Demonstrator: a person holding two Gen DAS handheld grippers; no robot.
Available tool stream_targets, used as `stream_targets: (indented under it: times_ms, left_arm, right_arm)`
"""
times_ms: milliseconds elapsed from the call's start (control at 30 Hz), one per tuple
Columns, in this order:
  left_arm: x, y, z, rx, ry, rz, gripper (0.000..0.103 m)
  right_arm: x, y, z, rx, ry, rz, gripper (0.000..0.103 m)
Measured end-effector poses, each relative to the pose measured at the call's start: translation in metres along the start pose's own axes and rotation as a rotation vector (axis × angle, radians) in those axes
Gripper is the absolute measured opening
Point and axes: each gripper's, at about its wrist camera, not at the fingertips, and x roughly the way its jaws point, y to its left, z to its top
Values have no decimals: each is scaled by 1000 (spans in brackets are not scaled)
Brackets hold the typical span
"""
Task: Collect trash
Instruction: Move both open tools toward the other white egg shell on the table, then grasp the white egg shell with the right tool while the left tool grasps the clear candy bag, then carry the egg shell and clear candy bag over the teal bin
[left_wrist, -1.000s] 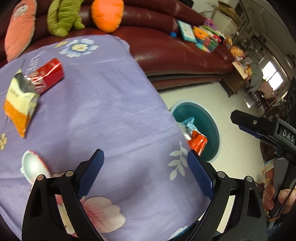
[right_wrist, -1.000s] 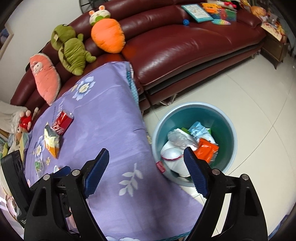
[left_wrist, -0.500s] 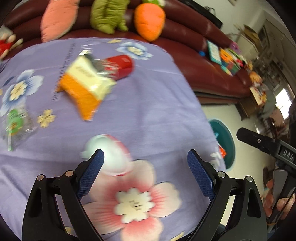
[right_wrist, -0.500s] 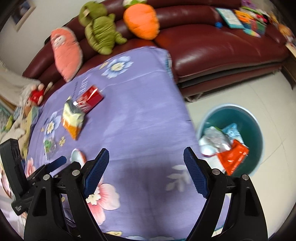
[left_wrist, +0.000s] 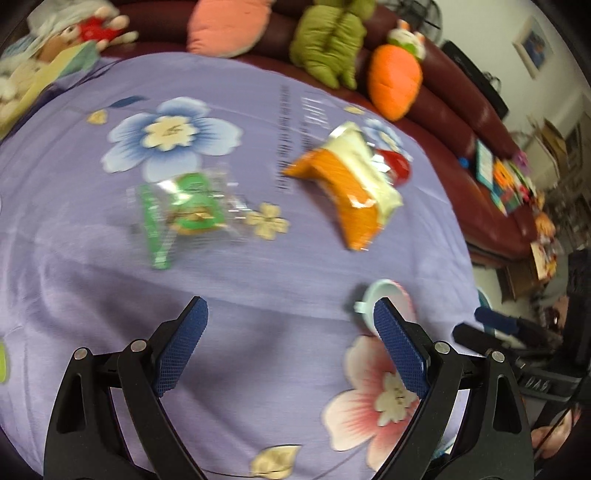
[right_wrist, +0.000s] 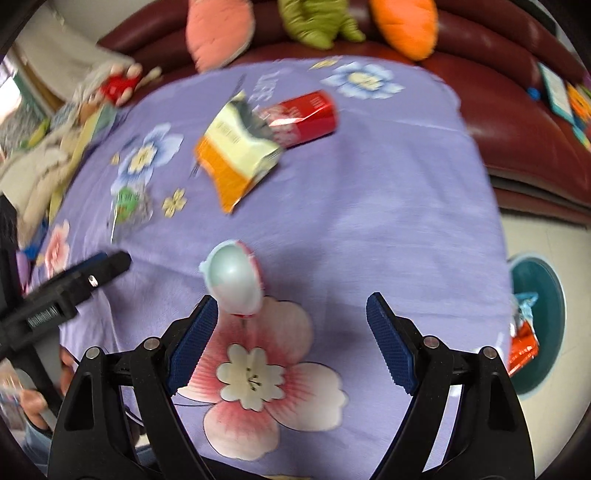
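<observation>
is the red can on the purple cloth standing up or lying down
Lying down. The red can rests on its side on the purple cloth, partly behind the orange and cream snack bag.

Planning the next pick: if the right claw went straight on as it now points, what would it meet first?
Probably bare purple tablecloth: the right claw is open and empty, and the pale round cup lies just off its left finger.

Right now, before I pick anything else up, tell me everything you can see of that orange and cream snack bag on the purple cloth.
The snack bag is a crinkly foil-lined packet, cream on its upper part and orange toward its sealed lower end. Its top looks torn open, showing the silvery inside. It lies flat and slightly puffed on the purple floral tablecloth, its open end overlapping the red packet behind it. Neither gripper touches it. Motion blur hides the print.
</observation>
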Motion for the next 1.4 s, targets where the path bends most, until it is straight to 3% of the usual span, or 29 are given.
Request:
stream_targets:
  times_ms: [367, 467, 567, 833, 1133, 1167, 1233, 1267, 1300, 1400]
  left_arm:
    - [-10, 68, 10, -183, -50, 67, 92]
    - [-8, 73, 13, -192, -44, 79, 92]
    - [-2, 75, 17, -196, -34, 78, 92]
    - [17, 66, 38, -165, -20, 86, 92]
    - [50, 67, 58, -143, -5, 151, 91]
    - [50, 66, 57, -132, -16, 162, 88]
    - [52, 60, 56, -100, -28, 196, 73]
    - [52, 57, 55, -84, -31, 211, 60]
    - [53, 54, 54, -68, -35, 220, 55]
    - [52, 47, 50, -57, -35, 213, 51]
  right_arm:
    - [54, 45, 7, -159, 65, -20, 79]
    - [65, 46, 6, -178, 77, -43, 75]
    - [73, 45, 7, -179, 90, -55, 52]
    - [56, 26, 19, -99, 48, -9, 52]
    - [43, 12, 30, -42, 18, 32, 52]
    - [42, 11, 32, -37, 16, 35, 52]
    - [42, 8, 32, -24, 15, 45, 52]
    - [42, 5, 32, -13, 15, 53, 52]
    - [42, 3, 32, -4, 16, 60, 52]
    - [41, -2, 32, 11, 12, 70, 52]
